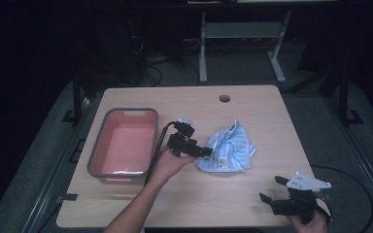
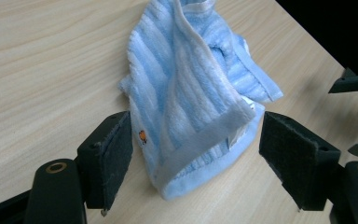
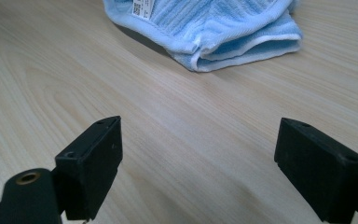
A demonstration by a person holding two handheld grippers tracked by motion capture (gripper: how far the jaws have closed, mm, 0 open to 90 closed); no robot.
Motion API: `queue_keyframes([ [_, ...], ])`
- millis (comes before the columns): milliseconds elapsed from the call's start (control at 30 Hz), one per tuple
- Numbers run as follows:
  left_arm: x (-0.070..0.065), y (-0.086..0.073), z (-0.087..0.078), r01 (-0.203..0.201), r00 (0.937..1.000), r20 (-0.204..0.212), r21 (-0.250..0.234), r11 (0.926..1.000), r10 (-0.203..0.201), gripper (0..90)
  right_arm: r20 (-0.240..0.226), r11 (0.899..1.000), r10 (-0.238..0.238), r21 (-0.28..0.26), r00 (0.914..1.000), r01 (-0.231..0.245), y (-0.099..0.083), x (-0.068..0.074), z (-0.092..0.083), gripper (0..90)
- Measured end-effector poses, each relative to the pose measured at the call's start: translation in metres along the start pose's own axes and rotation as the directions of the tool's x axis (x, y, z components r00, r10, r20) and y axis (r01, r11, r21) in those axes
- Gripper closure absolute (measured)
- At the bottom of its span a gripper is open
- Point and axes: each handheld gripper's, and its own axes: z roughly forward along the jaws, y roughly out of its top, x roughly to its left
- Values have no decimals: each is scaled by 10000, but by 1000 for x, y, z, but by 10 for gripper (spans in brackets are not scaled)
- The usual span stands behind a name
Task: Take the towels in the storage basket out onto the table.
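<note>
A crumpled light-blue striped towel [image 1: 229,148] lies on the wooden table, right of centre. My left gripper [image 1: 205,152] is open at the towel's left edge. In the left gripper view the towel [image 2: 193,88] sits between the two black pads [image 2: 116,154], its near corner inside the gap and no pad pressing it. My right gripper [image 1: 273,189] stands open near the table's front right corner, apart from the towel. In the right gripper view the towel [image 3: 214,28] with its white label lies ahead, with bare table between the jaws.
A pink basin with a grey rim [image 1: 96,153] stands at the table's left, beside my left forearm. A round cable hole [image 1: 224,98] sits near the far edge. Dark floor, cables and white desk legs [image 1: 203,48] lie beyond the table.
</note>
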Motion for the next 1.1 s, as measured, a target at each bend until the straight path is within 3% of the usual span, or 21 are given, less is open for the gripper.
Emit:
queue_keyframes([
  [600,-5,-27,-24,-229,9995,223,-178,9996,233,260,98,10000,-12,43,10000,11,-1,2,1,145],
  [1100,-12,-58,-24,-599,9978,264,-136,9981,603,258,258,9999,121,-96,9996,-118,-3,0,-4,143],
])
